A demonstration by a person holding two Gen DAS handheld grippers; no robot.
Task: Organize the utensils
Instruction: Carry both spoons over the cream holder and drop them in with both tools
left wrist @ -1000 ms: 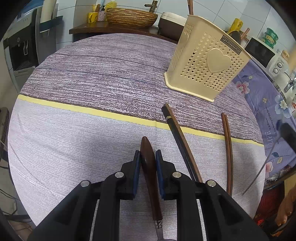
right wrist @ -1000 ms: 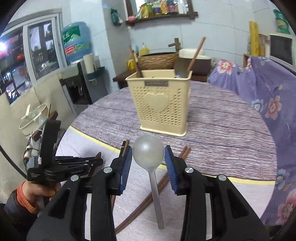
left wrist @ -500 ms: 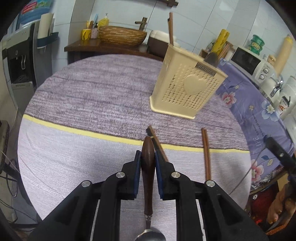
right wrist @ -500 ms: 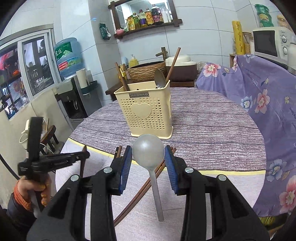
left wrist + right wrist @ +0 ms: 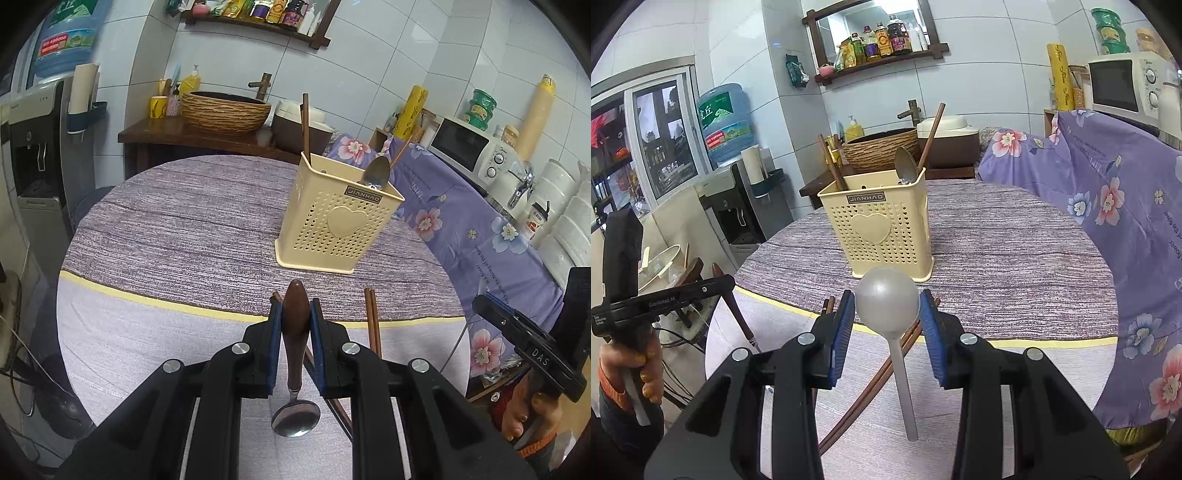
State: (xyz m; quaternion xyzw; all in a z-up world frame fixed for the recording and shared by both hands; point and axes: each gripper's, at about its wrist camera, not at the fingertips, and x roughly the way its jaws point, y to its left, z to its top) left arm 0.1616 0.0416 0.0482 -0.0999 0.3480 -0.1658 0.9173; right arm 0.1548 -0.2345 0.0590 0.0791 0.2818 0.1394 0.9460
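Spoons are being held up over the round tabletop (image 5: 166, 236), one in each hand-held gripper.

On the left side, the left gripper (image 5: 295, 314) is squeezing a spoon with a brown wooden handle (image 5: 294, 332). Its blue fingers (image 5: 274, 343) are pressing together on the fat end of the handle. The shiny bowl of that spoon is hanging down toward the camera, above the pale part of the tablecloth. In the right wrist view this gripper is showing at the far left edge, with the person's left hand (image 5: 631, 373) wrapping around its grip.

In the middle, a cream basket with a heart on it (image 5: 338, 229) is standing upright on the purple striped cloth, a little way past both grippers. A metal spoon (image 5: 376, 173) and some brown chopsticks (image 5: 305, 122) are already sticking up out of it. Two more brown chopsticks (image 5: 871, 387) are lying flat on the tabletop, between the basket and the grippers.

On the right side, the right gripper (image 5: 887, 321) is holding a grey spoon (image 5: 888, 306). Its blue fingers (image 5: 932, 332) are clamping on the round bowl of the spoon, and the thin handle is pointing down toward the camera. Beside the tabletop on the right, a purple cloth with flowers (image 5: 1115, 206) is hanging over something.
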